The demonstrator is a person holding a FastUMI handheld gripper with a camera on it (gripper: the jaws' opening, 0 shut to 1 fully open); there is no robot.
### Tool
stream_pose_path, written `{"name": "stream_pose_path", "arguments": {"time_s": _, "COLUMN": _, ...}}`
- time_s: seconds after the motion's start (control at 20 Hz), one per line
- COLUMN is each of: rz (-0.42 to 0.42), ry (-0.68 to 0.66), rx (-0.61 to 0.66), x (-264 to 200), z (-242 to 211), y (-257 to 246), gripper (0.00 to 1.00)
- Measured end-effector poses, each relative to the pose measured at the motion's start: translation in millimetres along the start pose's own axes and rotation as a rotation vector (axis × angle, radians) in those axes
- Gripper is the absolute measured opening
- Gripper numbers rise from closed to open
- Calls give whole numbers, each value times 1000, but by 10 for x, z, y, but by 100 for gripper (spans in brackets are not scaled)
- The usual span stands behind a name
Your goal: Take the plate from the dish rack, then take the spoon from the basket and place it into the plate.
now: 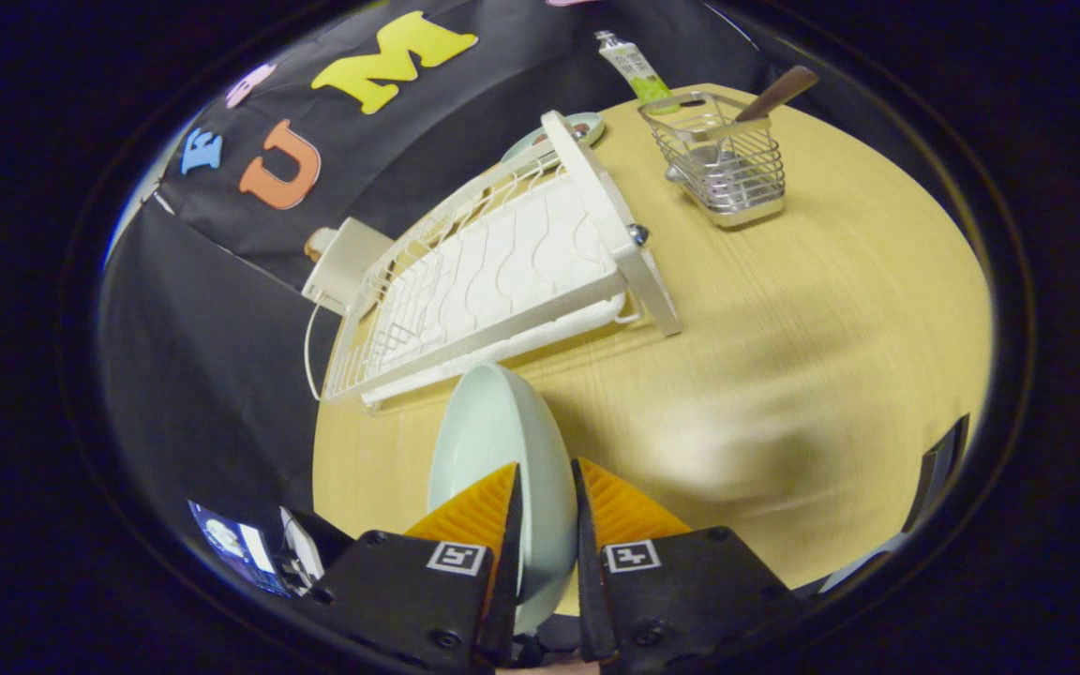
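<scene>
My gripper (547, 478) is shut on the rim of a pale green plate (493, 441), which stands on edge between the fingers and juts forward over the wooden table (784, 375). Beyond the plate lies the white dish rack (502, 281), with its wire grid bare. Farther off, past the rack's right end, a wire basket (723, 164) holds a spoon with a brown wooden handle (777, 92) that sticks up and leans right.
A second pale plate (587, 127) peeks out behind the rack's far end. A green-and-white tube (636, 67) lies behind the basket. A beige box (343, 262) with a cable sits at the rack's left side. The table's open surface spreads right of the rack.
</scene>
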State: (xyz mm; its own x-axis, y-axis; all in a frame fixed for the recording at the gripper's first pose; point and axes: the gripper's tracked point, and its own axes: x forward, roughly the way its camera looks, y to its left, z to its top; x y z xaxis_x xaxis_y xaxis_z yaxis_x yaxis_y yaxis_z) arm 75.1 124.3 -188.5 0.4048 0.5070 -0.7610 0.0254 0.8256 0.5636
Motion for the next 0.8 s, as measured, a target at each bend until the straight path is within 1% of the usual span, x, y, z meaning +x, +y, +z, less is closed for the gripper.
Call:
{"name": "stream_pose_path", "arguments": {"time_s": 0.05, "rz": 9, "ry": 6, "rx": 13, "x": 25, "z": 21, "y": -28, "gripper": 36}}
{"name": "stream_pose_path", "arguments": {"time_s": 0.2, "rz": -1, "ry": 11, "rx": 16, "x": 42, "z": 58, "y": -129, "gripper": 39}}
{"name": "stream_pose_path", "arguments": {"time_s": 0.35, "rz": -51, "ry": -9, "rx": 2, "x": 17, "z": 131, "y": -254, "gripper": 46}}
{"name": "stream_pose_path", "arguments": {"time_s": 0.5, "rz": -70, "ry": -37, "rx": 3, "x": -8, "z": 212, "y": -328, "gripper": 48}}
{"name": "stream_pose_path", "arguments": {"time_s": 0.7, "rz": -95, "ry": -132, "rx": -50, "x": -253, "z": 316, "y": -352, "gripper": 52}}
{"name": "stream_pose_path", "arguments": {"time_s": 0.8, "rz": -122, "ry": -207, "rx": -105, "x": -411, "z": 377, "y": -350, "gripper": 61}}
